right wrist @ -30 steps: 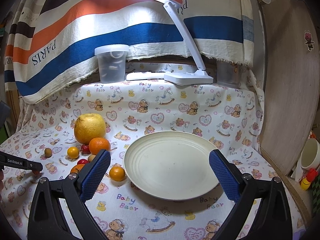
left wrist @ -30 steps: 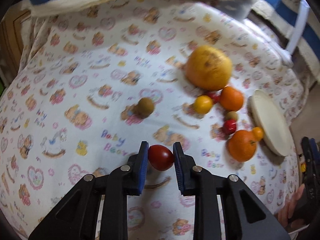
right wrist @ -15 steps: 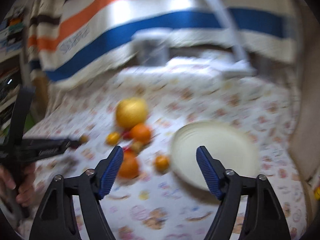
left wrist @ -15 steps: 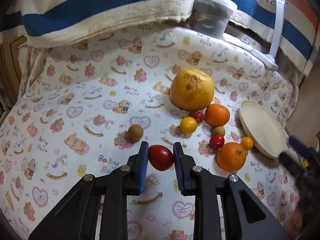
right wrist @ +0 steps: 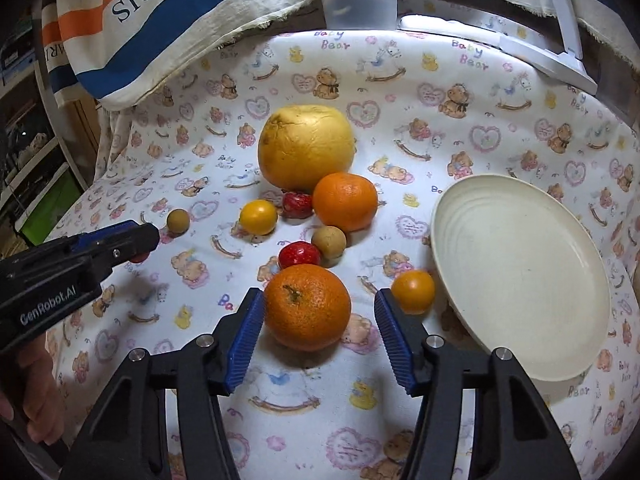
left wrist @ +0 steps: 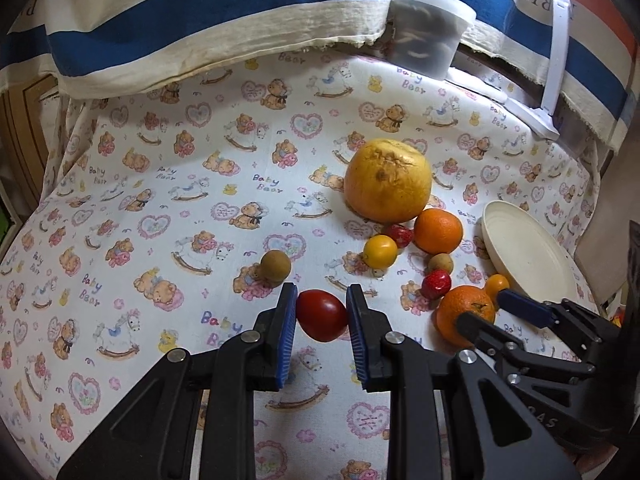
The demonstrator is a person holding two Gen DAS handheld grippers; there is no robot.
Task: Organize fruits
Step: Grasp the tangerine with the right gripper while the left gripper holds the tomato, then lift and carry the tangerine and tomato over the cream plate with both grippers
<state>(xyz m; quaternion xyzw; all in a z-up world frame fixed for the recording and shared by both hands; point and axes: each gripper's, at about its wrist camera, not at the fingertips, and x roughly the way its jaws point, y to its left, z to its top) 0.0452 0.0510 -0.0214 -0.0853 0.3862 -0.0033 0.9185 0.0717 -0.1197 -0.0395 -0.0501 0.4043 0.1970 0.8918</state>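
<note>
Right gripper (right wrist: 319,334) swung over, jaws closing around orange (right wrist: 307,306), untouched; may roll. Left gripper (left wrist: 322,334) clamps tomato (left wrist: 321,315)

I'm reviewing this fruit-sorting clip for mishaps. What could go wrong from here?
The right gripper, jaws just closing, straddles the near orange; a glancing squeeze could roll it into the red fruit or yellow fruit beside it. The left gripper, shut on the red tomato, could bruise it.
</note>
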